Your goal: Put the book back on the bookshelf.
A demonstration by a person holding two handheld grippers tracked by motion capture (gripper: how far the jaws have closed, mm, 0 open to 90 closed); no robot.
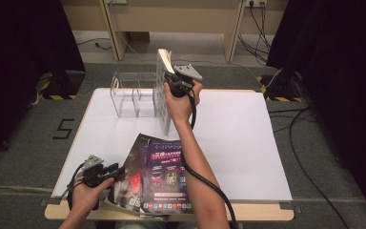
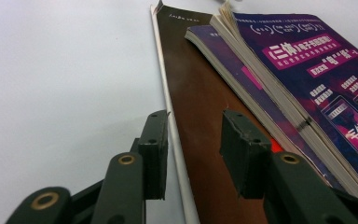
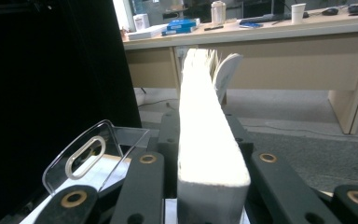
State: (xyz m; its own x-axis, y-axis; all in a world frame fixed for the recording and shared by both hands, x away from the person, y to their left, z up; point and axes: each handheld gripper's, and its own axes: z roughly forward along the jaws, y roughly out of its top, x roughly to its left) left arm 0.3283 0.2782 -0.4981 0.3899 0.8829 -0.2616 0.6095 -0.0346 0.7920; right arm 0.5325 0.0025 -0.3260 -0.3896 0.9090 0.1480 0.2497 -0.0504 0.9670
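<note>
My right gripper (image 1: 170, 86) holds a thick book (image 1: 161, 98) upright above the far middle of the white table (image 1: 248, 143), next to a clear acrylic holder (image 1: 128, 95). In the right gripper view the jaws press on both covers of the book (image 3: 205, 116), its pale page edge facing the camera. A stack of purple books (image 1: 167, 174) lies at the near edge on a brown-covered one (image 2: 200, 93). My left gripper (image 2: 193, 140) stands open, its jaws astride the brown cover's left edge without pressing on it.
The clear acrylic holder (image 3: 93, 149) has dividers and a slot handle. Black curtains hang at both sides. Cables (image 1: 310, 157) trail on the grey floor to the right. Wooden desks (image 1: 171, 19) stand beyond the table.
</note>
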